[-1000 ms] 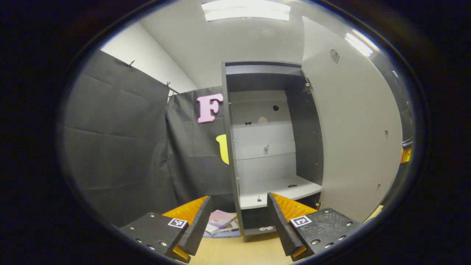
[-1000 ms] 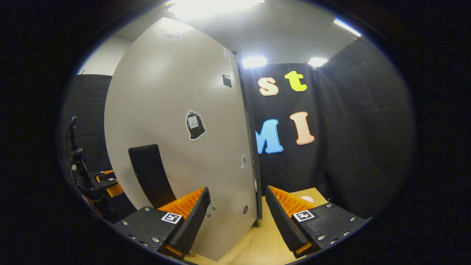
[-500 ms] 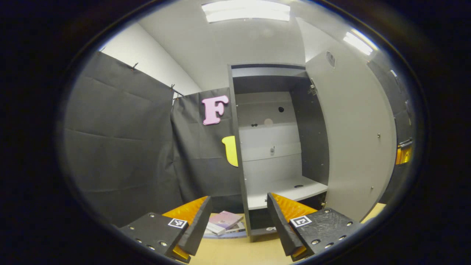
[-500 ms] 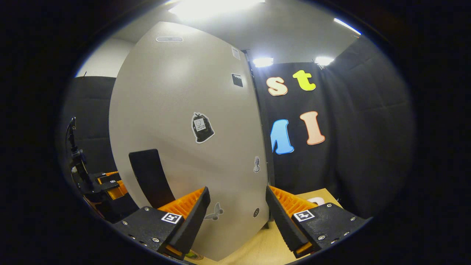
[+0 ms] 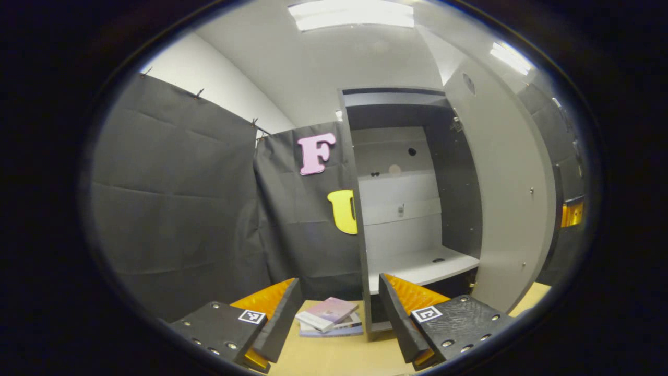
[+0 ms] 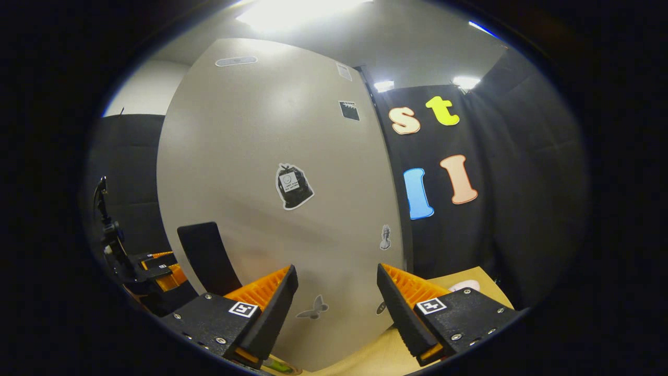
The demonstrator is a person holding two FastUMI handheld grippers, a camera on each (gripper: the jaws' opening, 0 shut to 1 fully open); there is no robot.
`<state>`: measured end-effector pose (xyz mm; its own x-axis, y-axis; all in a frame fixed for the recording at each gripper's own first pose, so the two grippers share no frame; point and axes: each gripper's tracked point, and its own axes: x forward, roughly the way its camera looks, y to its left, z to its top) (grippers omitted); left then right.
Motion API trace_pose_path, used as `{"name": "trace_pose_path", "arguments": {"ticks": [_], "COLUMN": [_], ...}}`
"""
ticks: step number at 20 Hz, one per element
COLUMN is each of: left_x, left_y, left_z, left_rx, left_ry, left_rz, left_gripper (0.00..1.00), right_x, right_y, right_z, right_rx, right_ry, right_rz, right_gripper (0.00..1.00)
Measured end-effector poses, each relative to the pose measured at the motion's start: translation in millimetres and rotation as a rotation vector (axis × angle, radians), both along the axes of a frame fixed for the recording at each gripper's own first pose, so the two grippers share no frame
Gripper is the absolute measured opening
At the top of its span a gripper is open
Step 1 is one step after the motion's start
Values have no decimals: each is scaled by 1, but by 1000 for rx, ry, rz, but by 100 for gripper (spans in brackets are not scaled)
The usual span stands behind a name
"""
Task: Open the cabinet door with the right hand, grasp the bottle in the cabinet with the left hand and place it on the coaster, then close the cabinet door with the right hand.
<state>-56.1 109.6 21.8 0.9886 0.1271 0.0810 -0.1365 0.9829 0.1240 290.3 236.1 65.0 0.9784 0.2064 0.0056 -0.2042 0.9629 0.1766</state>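
Closing phase, judging by the bare shelf. Right gripper spread wide, close to the door, holding nothing. Left gripper also apart, empty. Bottle and coaster: can't tell where. Risk: left fingers near the cabinet opening, door could clip them.

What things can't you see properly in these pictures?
- Bottle and coaster: a green-edged thing in the right gripper view is cut off by the edge and the cabinet door; cannot tell what it is.
- Cabinet below its shelf: left gripper view, hidden by the left hand-held gripper.
- Door stickers: too small to read.
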Motion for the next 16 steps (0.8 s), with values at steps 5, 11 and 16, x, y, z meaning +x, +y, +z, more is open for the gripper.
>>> {"name": "trace_pose_path", "arguments": {"ticks": [5, 11, 16], "left_x": [1, 2, 12], "left_y": [21, 48, 43], "left_z": [3, 1, 7], "left_rx": [14, 23, 3], "left_ry": [-3, 7, -2], "left_rz": [36, 93, 79], "left_gripper": [86, 92, 79], "right_x": [20, 48, 55], "right_y": [21, 45, 46], "right_z": [-3, -2, 13], "right_rx": [6, 10, -59], "right_ry": [3, 3, -54], "right_rz": [33, 73, 44], "right_gripper": [95, 95, 95]}}
